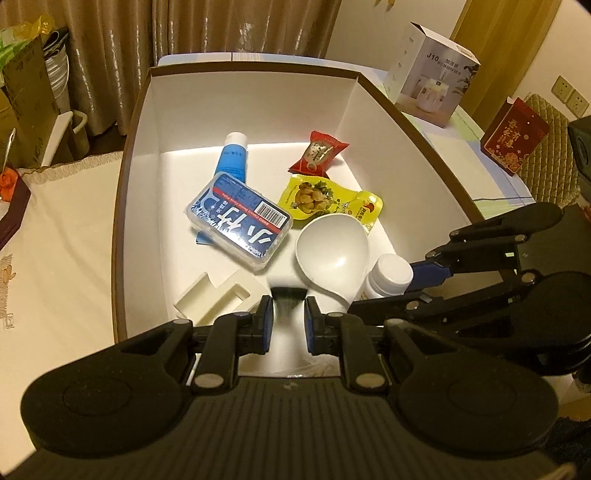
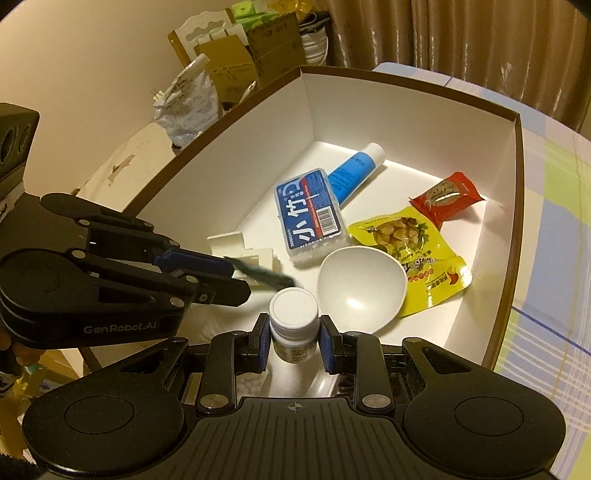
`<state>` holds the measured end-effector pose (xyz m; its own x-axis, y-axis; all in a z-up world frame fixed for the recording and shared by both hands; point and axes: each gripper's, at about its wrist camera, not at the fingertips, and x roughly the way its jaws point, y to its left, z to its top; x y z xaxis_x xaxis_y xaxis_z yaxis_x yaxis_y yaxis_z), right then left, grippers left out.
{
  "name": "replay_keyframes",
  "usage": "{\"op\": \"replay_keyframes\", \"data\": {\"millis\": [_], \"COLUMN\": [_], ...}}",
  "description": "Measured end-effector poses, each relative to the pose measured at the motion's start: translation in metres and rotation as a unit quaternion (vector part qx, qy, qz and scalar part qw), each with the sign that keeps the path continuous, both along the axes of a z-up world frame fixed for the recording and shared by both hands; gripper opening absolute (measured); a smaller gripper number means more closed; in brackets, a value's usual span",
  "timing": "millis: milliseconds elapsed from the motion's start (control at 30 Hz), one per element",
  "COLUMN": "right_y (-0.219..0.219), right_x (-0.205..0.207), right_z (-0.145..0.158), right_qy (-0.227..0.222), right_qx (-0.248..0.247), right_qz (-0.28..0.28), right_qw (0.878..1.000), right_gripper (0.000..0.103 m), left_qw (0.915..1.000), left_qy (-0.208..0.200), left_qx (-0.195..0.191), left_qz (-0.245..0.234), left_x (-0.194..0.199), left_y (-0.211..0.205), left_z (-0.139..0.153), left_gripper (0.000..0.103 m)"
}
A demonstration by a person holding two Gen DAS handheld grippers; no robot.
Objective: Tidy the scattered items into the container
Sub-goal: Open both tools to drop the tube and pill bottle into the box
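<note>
The box (image 1: 137, 110) holds 1 blue tube (image 1: 232, 155), 1 floss case (image 1: 238, 218), 1 red packet (image 1: 317, 153), 1 yellow packet (image 1: 325, 197), 1 white bowl (image 1: 332, 254), 1 white tray (image 1: 218, 295) and 1 bottle (image 1: 388, 280). That makes 7 things lying or standing inside, plus 1 dark strip (image 1: 289, 295).

The floss case lies across the lower end of the tube. The bowl's rim overlaps the yellow packet, and the red packet lies just beyond the yellow one. The tray sits near the box's close wall.

The left gripper (image 1: 289, 317) hangs over the near part of the box with its jaws partly apart. The dark strip sits between its tips; in the right wrist view the strip (image 2: 264, 273) sticks out past the tips, blurred, so whether it is gripped cannot be told.

The right gripper (image 2: 293, 338) has its 2 pads on either side of the bottle (image 2: 293, 321), which stands upright beside the bowl (image 2: 364, 286). The pads look close to the bottle's sides, but contact cannot be told.

The box has white walls and a brown rim, and stands on a cloth-covered surface: cream on 1 side (image 1: 66, 236), pale plaid on the other (image 2: 554, 236). Beyond it are 1 humidifier carton (image 1: 430, 75), 1 red envelope (image 1: 515, 138), tan curtains (image 1: 236, 26) and stacked cardboard boxes (image 2: 255, 48).
</note>
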<state>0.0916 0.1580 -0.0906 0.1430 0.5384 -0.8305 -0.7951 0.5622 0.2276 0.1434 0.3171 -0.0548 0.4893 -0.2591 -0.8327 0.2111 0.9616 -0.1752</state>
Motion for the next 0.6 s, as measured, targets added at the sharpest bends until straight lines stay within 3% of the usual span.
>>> {"op": "replay_keyframes", "data": {"millis": [433,500,600], "right_y": [0.008,0.008,0.005], "right_x": [0.002,0.001,-0.001], "right_z": [-0.002,-0.002,-0.001], "right_qy": [-0.004,-0.004,-0.024], "right_qx": [-0.001,-0.005,-0.002], "right_qz": [0.005,0.005,0.0], "right_qw": [1.0,1.0,1.0], "right_gripper": [0.03,0.065,0.071], "left_qw": [0.9999,0.9999,0.9997], "left_qy": [-0.01,-0.011,-0.014], "left_qx": [0.008,0.01,0.019], "left_qz": [-0.002,0.0,0.004], "left_x": [-0.006,-0.008,-0.01], "left_y": [0.004,0.005,0.006], "left_z": [0.008,0.01,0.012], "left_gripper": [0.017,0.019,0.02]}}
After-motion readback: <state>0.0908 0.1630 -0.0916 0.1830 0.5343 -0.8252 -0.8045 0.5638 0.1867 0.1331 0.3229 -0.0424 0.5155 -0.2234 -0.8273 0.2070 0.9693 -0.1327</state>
